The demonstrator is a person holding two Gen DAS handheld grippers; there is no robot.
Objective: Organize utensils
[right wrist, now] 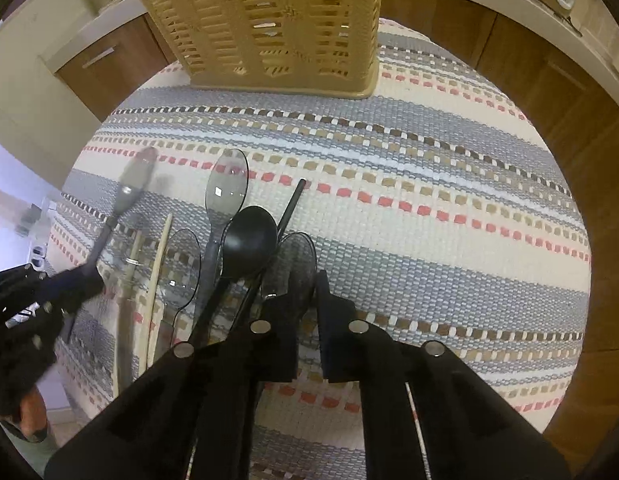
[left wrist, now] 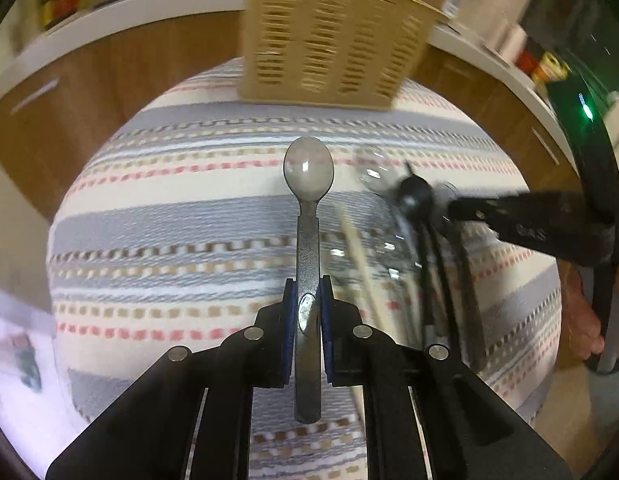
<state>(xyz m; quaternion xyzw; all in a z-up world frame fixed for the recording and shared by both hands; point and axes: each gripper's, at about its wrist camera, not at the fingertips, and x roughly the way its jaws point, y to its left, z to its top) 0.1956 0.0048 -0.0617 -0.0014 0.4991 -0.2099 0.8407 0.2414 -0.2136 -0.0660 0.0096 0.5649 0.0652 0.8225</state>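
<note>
While the left gripper pinches a clear spoon by its handle, bowl forward over the striped cloth, the right gripper closes on the smoky spoon at the edge of the utensil pile. Beyond, a slotted basket stands at the cloth's far edge.

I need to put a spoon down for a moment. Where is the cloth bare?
Bare: the striped cloth right of the black spoon, up to the beige basket. Crowded: the utensil pile on the left, where both grippers work.
</note>
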